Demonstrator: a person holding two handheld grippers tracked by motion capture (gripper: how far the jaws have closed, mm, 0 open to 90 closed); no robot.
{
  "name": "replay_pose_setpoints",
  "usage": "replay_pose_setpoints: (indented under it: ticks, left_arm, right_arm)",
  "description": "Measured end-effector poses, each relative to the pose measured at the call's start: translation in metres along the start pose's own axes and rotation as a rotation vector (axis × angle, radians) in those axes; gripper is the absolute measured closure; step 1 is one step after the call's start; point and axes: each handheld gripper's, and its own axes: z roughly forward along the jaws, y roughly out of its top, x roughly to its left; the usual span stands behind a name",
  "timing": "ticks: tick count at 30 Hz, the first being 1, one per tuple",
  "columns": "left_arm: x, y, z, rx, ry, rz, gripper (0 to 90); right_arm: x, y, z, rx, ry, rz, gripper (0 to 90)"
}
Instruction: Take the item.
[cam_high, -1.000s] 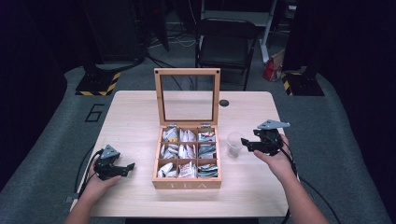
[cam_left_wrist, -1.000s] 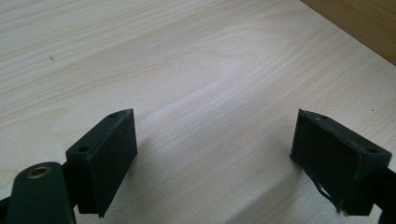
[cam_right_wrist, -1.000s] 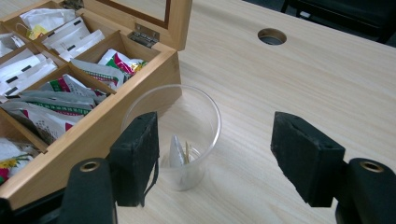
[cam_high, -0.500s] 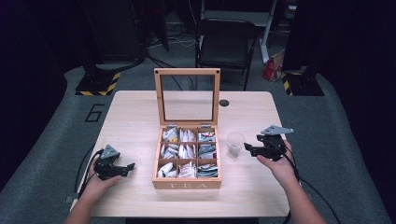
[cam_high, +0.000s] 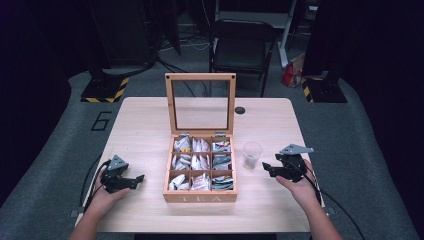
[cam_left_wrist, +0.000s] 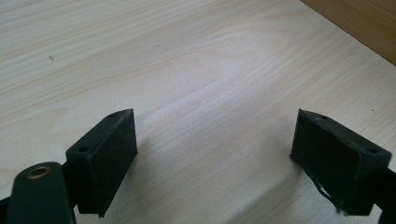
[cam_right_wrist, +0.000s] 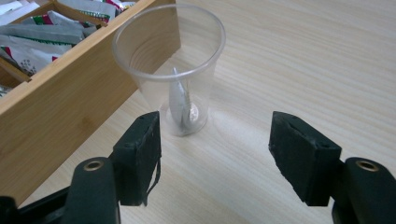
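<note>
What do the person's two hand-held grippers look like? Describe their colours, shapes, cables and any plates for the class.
Both are black. The left hand-held gripper and the right hand-held gripper each carry a grey three-cornered plate on top and trail a black cable off the table's near edge. Each has two blocky, flat-faced jaws with small screw holes. The forearms are bare, with no sleeves in view.

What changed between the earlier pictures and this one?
The right gripper sank toward the table and drew nearer the person, beside the clear plastic cup; its jaws are open and hold nothing. Nothing was taken hold of or let go. The left gripper, the cup and the open tea box stayed where they were.
</note>
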Motion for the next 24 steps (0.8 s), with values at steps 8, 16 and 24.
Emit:
replay_pose_setpoints:
  ticks: [8,16,24]
  left_arm:
    - [0.000,0.000,0.000,0.001,0.000,0.000,13.7]
    - [0.000,0.000,0.000,0.000,0.001,0.002,13.7]
    - [0.000,0.000,0.000,0.000,0.001,0.001,13.7]
  right_arm:
    - [0.004,-0.013,0.003,-0.004,-0.011,0.007,37.8]
    - [0.008,-0.026,0.011,0.017,0.012,0.013,37.9]
    - [0.011,-0.033,0.018,0.031,0.025,0.037,36.8]
